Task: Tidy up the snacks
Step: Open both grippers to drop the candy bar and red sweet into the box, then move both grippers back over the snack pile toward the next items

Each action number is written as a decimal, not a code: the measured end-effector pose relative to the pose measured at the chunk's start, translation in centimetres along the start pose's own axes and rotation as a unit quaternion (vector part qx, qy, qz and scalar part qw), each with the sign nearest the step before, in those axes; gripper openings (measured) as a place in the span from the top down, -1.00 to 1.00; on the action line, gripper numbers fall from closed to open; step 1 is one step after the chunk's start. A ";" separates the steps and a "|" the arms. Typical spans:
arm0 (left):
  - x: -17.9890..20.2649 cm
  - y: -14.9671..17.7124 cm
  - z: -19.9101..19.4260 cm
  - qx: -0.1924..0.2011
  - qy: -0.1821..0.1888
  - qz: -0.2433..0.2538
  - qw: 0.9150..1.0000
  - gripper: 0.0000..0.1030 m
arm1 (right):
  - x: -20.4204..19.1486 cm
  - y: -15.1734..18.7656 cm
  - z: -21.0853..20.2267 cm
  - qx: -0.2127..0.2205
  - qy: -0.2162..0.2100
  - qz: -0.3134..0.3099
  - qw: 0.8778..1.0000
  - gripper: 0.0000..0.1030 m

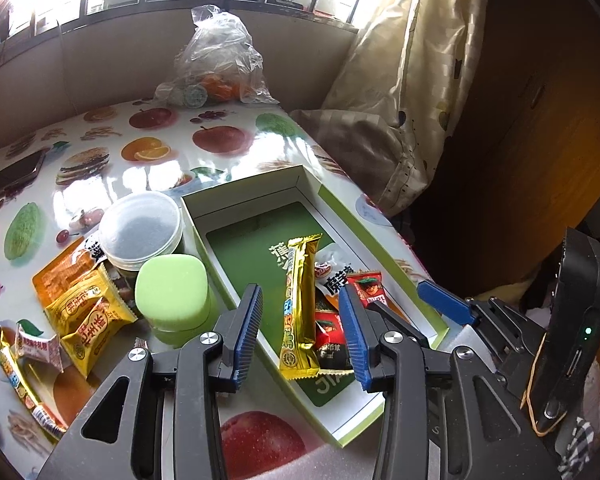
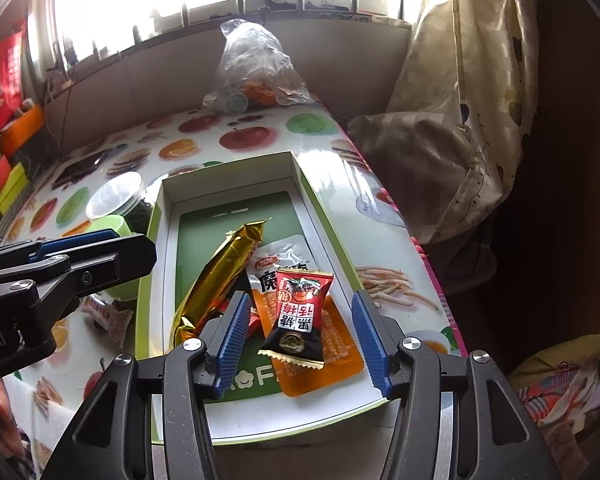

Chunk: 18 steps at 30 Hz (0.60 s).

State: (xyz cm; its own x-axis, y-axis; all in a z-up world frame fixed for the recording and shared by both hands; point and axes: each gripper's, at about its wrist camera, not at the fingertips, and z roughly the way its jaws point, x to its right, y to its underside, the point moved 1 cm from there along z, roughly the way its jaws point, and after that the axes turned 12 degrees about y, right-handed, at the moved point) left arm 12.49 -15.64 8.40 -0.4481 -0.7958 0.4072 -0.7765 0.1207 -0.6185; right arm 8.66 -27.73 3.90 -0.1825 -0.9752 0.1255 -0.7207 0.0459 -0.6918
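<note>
A shallow white-and-green box [image 1: 252,184] [image 2: 228,164] lies open on the fruit-print table. Inside it are a gold snack bar [image 1: 300,304] [image 2: 224,276], a white-and-orange pouch [image 2: 320,364] and red-and-black plum candies [image 1: 366,290] [image 2: 300,320]. My left gripper [image 1: 300,336] hovers open over the gold bar, its blue pads clear of the wrapper on both sides. Just as open, my right gripper [image 2: 300,336] stands over the top plum candy without touching it. Left of the box lie yellow packets [image 1: 80,312], an orange pouch [image 1: 60,268], a small white candy [image 1: 36,346] and another gold bar [image 1: 20,380].
A green-lidded jar [image 1: 172,296] and a clear lidded tub [image 1: 140,228] stand against the box's left side. A phone [image 1: 12,176] lies at far left, a plastic bag [image 1: 216,64] at the back edge. The table's right edge drops off beside a curtain [image 1: 400,80].
</note>
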 end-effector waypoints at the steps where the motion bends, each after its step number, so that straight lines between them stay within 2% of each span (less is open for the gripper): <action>1: 0.0 0.1 -0.3 0.001 -0.003 0.000 1.000 0.20 | 0.0 0.0 -0.2 0.001 -0.001 0.001 1.000 -0.02; 12: -0.8 1.3 -4.9 0.040 -0.027 0.001 0.999 0.20 | -1.0 -0.2 -3.4 0.022 -0.062 0.027 0.997 -0.02; 18: -3.0 2.8 -7.1 0.052 -0.044 -0.017 0.998 0.20 | -2.3 -0.2 -5.3 0.040 -0.105 0.033 0.993 -0.03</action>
State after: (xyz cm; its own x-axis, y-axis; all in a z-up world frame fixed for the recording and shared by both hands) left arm 8.56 -8.76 10.23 -0.3788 -0.8478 0.3711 -0.7384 0.0351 -0.6735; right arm 5.64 -24.32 7.51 -0.0777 -0.9947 -0.0666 -0.6547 0.1013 -0.7491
